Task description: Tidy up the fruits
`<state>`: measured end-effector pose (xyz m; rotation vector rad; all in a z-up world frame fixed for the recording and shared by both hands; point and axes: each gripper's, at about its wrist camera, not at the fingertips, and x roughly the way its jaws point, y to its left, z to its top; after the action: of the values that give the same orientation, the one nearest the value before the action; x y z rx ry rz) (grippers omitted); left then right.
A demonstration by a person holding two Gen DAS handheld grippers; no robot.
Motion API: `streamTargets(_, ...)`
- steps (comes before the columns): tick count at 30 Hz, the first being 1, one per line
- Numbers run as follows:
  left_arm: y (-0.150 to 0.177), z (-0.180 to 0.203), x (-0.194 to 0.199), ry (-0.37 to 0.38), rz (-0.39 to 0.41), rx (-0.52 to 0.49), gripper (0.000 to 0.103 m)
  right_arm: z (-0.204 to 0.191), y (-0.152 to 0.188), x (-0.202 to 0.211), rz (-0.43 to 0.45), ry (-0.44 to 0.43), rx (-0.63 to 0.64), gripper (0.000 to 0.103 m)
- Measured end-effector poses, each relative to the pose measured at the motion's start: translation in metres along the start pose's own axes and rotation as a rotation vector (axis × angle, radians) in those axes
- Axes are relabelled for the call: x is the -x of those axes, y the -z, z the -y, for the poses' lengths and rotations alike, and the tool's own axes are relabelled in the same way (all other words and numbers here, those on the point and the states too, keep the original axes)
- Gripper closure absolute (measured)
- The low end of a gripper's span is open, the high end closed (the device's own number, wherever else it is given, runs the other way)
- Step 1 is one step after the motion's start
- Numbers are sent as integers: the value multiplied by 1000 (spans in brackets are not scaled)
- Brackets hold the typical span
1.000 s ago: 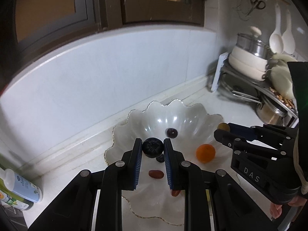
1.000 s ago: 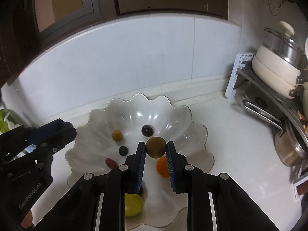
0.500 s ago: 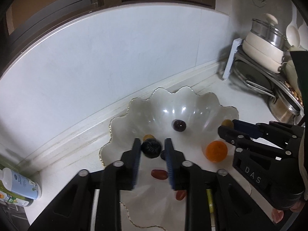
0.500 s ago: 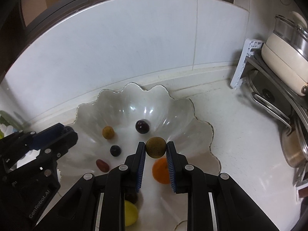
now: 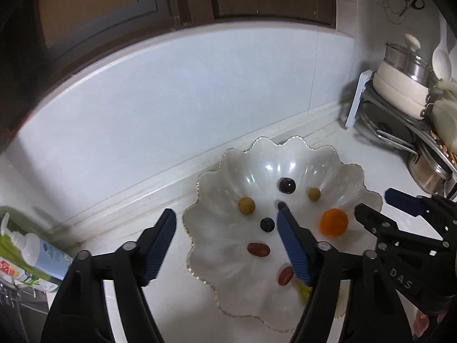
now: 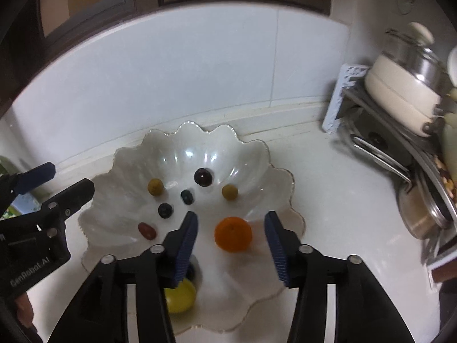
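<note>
Writing: "DAS" is printed on the right gripper (image 6: 231,224) body in the left wrist view; "GenRobot.AI" on the left gripper (image 5: 225,223) body in the right wrist view.
Left gripper: jaws spread, just opened, nothing pinched; they hang over the bowl's left rim.
Right gripper: jaws spread, just opened, nothing pinched; the orange (image 6: 233,234) lies in the bowl, seen between them.
Bowl: a white scalloped bowl (image 6: 128,160) on the white counter (image 6: 342,200) holds all the fruit.
Change: the blueberry (image 6: 187,196) earlier clamped by the left gripper and the brown-green fruit (image 6: 229,191) earlier clamped by the right now lie loose in the bowl.
Other fruit: dark grape (image 6: 203,177), second blueberry (image 6: 165,210), red grape (image 6: 147,230), yellow fruit (image 6: 180,297) partly hidden by the right gripper's left finger.
Surroundings: pot (image 6: 405,85) on a rack at right; bottle (image 5: 34,254) at left.
</note>
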<state>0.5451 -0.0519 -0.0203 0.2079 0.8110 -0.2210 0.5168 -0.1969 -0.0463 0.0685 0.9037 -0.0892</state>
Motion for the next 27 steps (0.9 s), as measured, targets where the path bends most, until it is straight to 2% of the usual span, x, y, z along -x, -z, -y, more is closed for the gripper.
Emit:
streamTargets(2,5,-2,14,-2,30,0,22,-1,8,16,32,2,-15,49)
streamTargets(13,47,-5,99,-40,209,-18,5,-1,50,107,228,76,-47,25)
streamTargets(19,75,-4,148,-74,287,-4,1,-1,78,146,288,80,-37,24)
streamTargets(27,126,13,205,-108,344,10,1,1,129,202,367,83,-19,24)
